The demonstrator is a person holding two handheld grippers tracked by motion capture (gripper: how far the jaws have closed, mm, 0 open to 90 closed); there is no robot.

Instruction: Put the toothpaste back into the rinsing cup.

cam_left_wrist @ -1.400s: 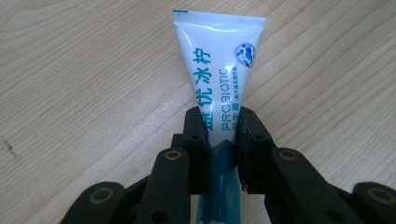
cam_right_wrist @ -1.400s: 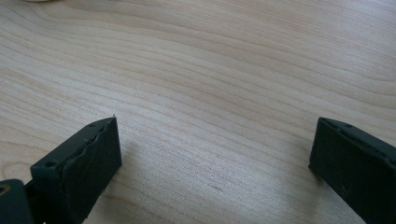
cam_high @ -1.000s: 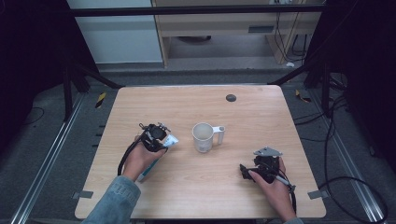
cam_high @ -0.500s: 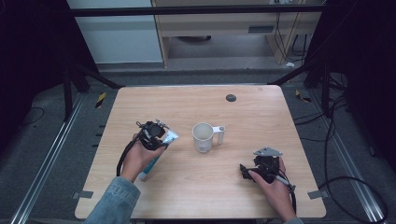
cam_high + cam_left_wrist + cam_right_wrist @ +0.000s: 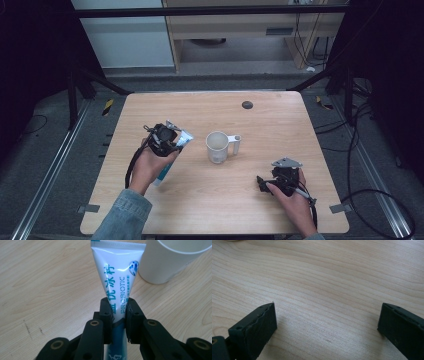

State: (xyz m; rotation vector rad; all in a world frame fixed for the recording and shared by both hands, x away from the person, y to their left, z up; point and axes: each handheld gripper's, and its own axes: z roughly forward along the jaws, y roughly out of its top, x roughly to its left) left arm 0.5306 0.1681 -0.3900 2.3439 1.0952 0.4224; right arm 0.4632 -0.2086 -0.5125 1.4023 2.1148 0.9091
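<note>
My left gripper [image 5: 117, 312] clamps the toothpaste tube [image 5: 115, 275] mid-body, the white mug [image 5: 218, 146] at three o'clock of it. I'd carry it level (grip unchanged) over the rim. Right gripper [image 5: 263, 183] rests wide open, empty.

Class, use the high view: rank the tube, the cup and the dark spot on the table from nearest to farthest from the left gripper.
1. Tube: clamped in the left gripper.
2. Cup: just to its right, mid-table.
3. Dark spot: near the table's far edge, beyond the cup.
</note>
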